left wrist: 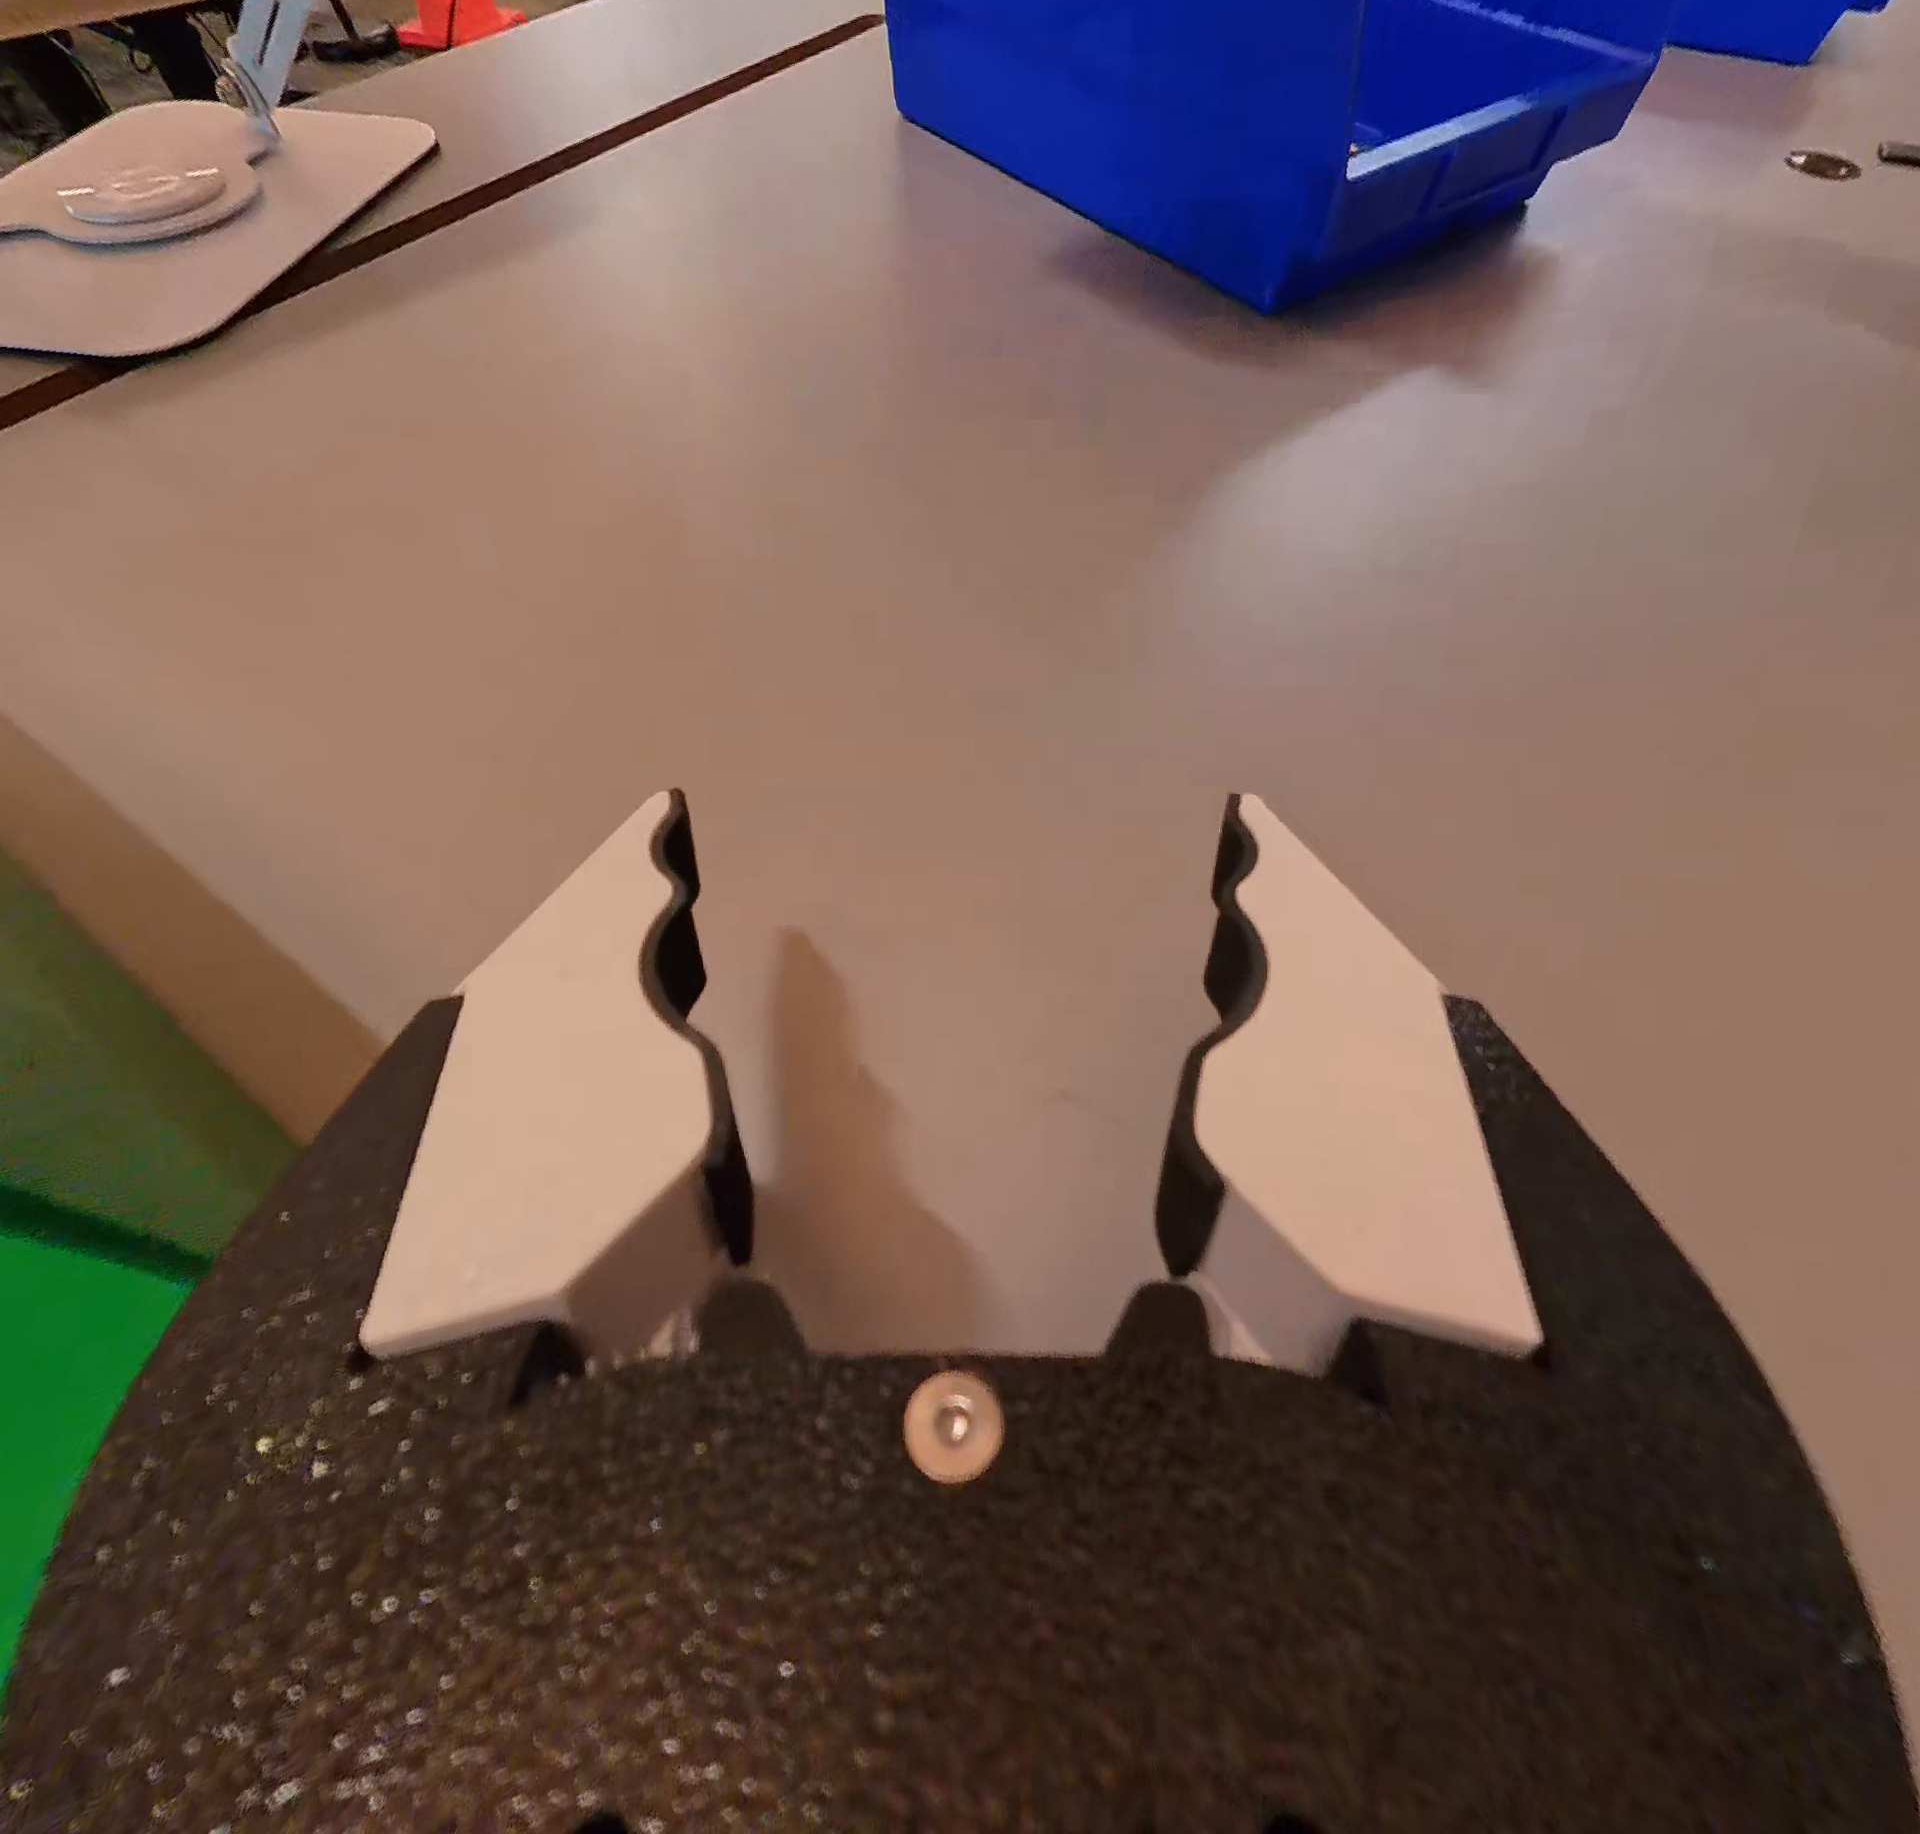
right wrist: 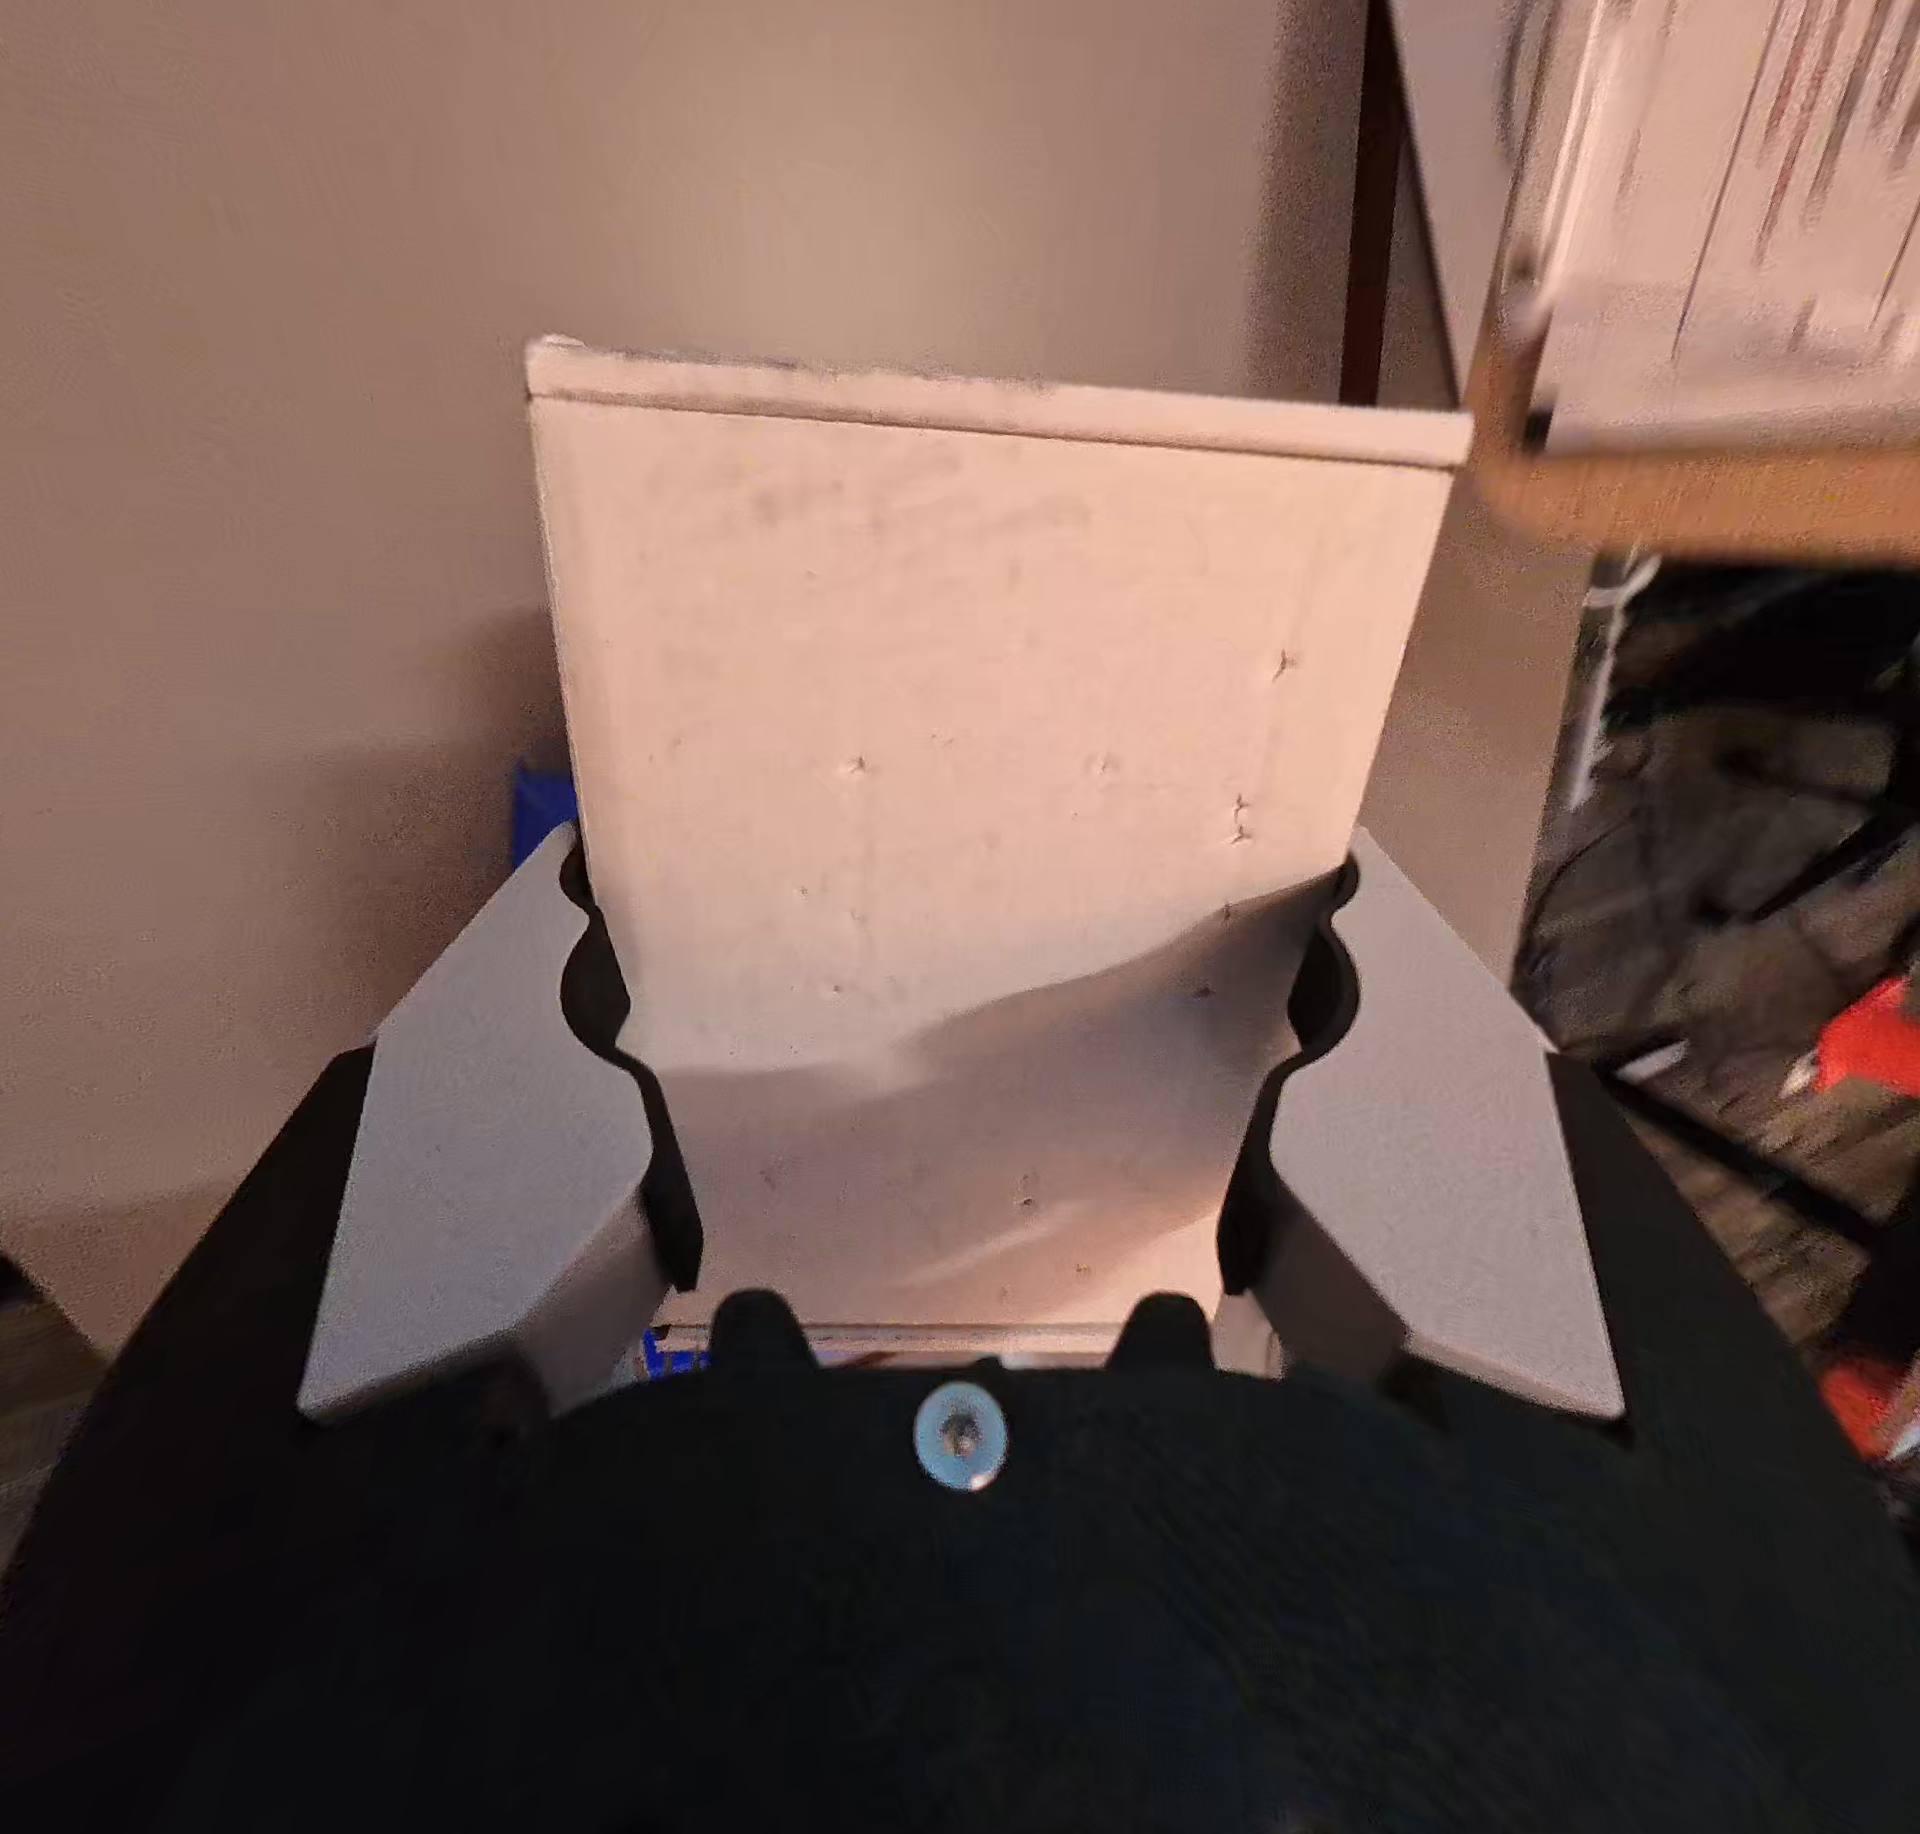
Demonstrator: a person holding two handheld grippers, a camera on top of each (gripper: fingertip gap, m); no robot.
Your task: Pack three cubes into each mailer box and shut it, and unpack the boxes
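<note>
One white mailer box (right wrist: 977, 745) in the right wrist view, closed, flat top panel facing the camera. Cardboard scuffed, with small dents and grey smudges scattered over the panel; a fold line runs along the far edge. Held between the fingers of the right gripper (right wrist: 961, 849), side walls touching the black pads on both sides. Box tilted slightly, far edge raised toward the upper right. Shadow crosses its near part. Cubes not visible; contents cannot be told.
</note>
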